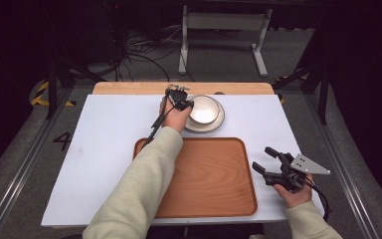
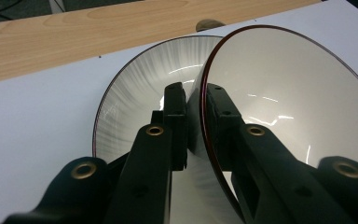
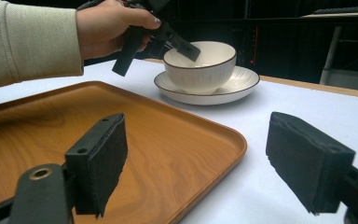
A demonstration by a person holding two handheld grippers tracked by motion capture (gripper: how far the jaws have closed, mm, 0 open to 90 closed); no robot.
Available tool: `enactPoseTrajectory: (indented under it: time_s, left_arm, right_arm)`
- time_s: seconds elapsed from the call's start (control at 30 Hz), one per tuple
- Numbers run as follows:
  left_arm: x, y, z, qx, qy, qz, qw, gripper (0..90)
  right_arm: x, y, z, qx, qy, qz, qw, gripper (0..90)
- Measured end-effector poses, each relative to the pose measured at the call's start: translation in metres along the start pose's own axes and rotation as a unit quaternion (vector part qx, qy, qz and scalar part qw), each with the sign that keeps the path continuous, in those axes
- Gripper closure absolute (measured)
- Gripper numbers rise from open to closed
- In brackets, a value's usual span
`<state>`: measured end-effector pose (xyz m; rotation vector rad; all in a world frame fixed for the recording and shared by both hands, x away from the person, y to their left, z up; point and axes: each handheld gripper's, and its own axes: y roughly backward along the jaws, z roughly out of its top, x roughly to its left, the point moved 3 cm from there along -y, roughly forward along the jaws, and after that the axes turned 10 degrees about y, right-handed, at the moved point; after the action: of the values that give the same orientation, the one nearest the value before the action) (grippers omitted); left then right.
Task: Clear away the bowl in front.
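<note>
One white ribbed bowl sits on its saucer at the worktop's far middle. Your left claw pinches its near-left rim. Glazed, stiff, breakable, probably slippery: keep the hold firm. Your right claw rests spread beside the wooden tray.

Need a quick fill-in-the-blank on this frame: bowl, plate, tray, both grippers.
1. The left gripper is shut on the rim of the ____.
2. The bowl sits on a ____.
3. The right gripper, jaws open, holds ____.
4. The wooden tray carries ____.

Missing words: bowl; plate; nothing; nothing
</note>
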<state>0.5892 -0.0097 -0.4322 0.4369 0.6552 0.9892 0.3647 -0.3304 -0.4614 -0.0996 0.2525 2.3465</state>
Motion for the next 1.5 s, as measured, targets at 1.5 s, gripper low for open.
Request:
enactPoseTrajectory:
  time_s: [1.5]
  left_arm:
    - [-0.008, 0.084, 0.012, -0.012, -0.035, -0.040, 0.9985, 80.9]
  right_arm:
    - [0.000, 0.000, 0.000, 0.002, -0.004, 0.001, 1.0000, 21.3]
